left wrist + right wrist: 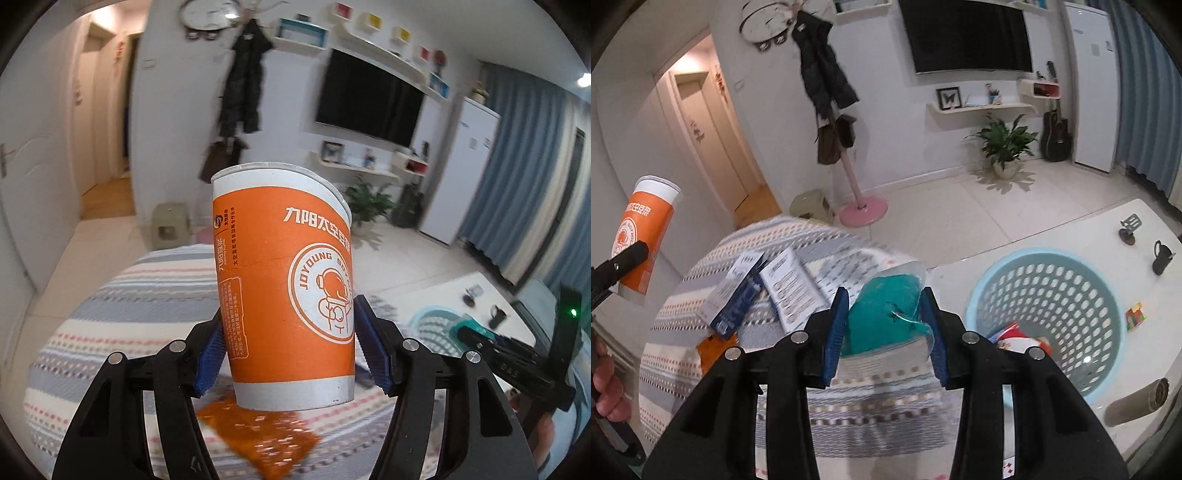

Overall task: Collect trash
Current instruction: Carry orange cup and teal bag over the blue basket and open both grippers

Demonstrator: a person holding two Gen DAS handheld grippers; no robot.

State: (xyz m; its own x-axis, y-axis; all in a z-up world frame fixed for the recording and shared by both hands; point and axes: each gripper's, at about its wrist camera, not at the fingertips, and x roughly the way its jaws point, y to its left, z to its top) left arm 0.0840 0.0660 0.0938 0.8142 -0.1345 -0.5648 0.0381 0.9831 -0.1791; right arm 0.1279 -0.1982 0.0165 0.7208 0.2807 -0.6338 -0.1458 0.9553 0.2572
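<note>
Gripper [288, 354] above striped cloth [110, 314]; tiled floor [960, 214].

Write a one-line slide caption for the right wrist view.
Right hand-held gripper grips a teal wrapper above the striped cover, beside the blue perforated basket.

The orange paper cup [284, 280] reads "JOYOUNG" around an astronaut emblem.
</note>
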